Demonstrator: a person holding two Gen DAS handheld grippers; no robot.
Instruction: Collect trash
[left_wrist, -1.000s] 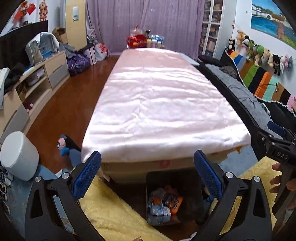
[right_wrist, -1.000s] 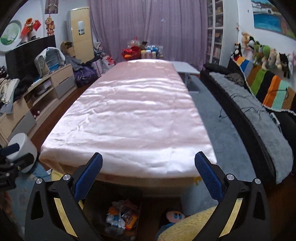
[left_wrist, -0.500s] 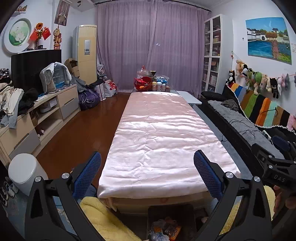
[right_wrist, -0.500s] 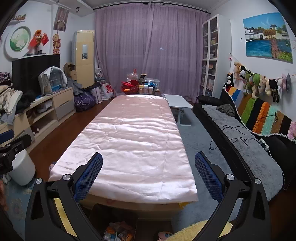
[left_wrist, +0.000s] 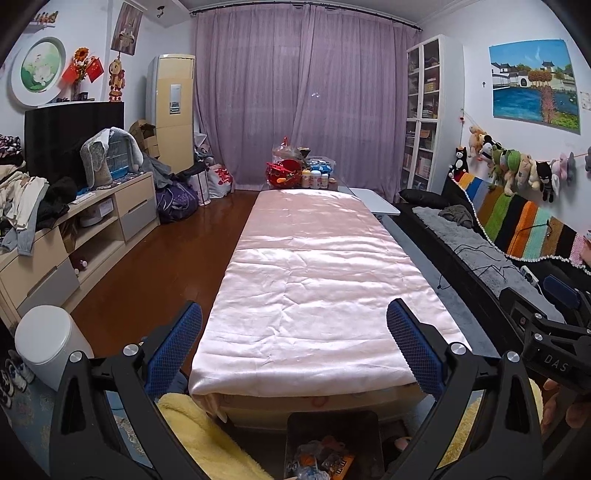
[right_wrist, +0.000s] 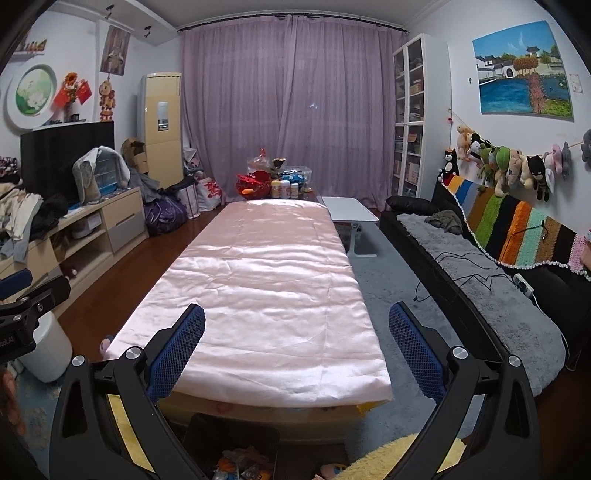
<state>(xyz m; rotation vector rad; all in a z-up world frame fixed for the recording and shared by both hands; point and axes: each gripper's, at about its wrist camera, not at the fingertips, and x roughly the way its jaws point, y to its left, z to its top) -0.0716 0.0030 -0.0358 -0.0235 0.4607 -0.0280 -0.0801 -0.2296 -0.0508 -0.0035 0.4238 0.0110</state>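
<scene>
Raised and levelled since a second ago, left gripper (left_wrist: 294, 347) and right gripper (right_wrist: 296, 349) both wide open and empty, bin (left_wrist: 332, 424) with wrappers (left_wrist: 321, 459) now low at table's (left_wrist: 314, 266) foot: collecting likely finished.

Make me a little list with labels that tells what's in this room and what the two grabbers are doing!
place: a bedroom or living room
table: long, under a pink cloth
far end of table: red basket and small bottles
trash: wrappers in a dark bin on the floor at the near end
left gripper: open, holding nothing
right gripper: open, holding nothing
right wall: stuffed toys above a striped blanket
left side: white can on the floor
</scene>
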